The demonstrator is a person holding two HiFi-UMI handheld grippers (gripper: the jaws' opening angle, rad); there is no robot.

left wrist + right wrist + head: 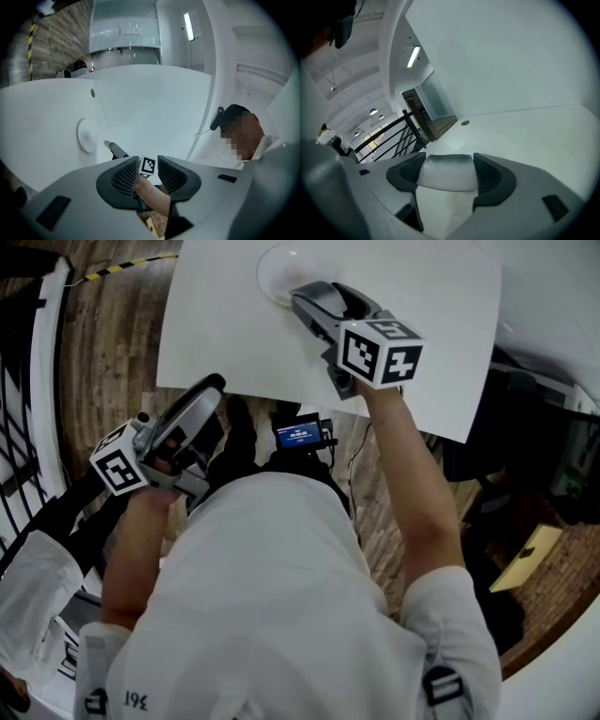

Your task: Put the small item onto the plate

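My right gripper (447, 180) is shut on the small item (446, 169), a pale soft block with a grey upper side, which fills the gap between the pads. In the head view this gripper (302, 296) reaches over the white table (422, 362) and its tip overlaps the near rim of the round white plate (274, 266); the item is hidden there. From the left gripper view the plate (86, 136) lies flat with the right gripper's dark tip (112, 148) beside it. My left gripper (148, 174) hangs off the table's near edge, jaws slightly apart and empty.
A small round grommet (93, 93) sits in the tabletop farther back. Black railing (23, 409) runs along the left over a wooden floor. A device with a blue screen (300, 435) hangs below the table edge. Another person (243, 140) stands at the right.
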